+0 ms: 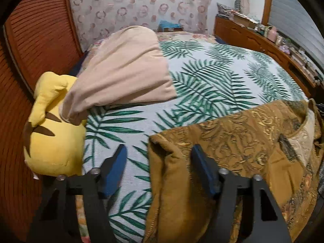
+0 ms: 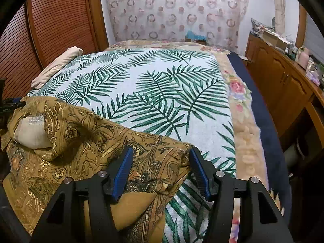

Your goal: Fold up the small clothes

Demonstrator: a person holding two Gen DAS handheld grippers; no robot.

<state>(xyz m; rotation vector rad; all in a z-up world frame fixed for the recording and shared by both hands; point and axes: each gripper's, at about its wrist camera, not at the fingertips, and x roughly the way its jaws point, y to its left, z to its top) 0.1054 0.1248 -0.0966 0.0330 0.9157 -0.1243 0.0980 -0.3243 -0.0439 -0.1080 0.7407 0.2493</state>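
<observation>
A mustard-brown paisley garment lies crumpled at the near edge of the bed. It also shows in the right wrist view, with a pale lining patch exposed. My left gripper is open, its blue pads on either side of the garment's left folded edge. My right gripper is open, its pads on either side of the garment's right corner. Neither is shut on the cloth.
The bed has a white cover with green palm leaves, also in the right wrist view. A yellow plush toy and a beige pillow lie at left. A wooden cabinet stands right, slatted doors left.
</observation>
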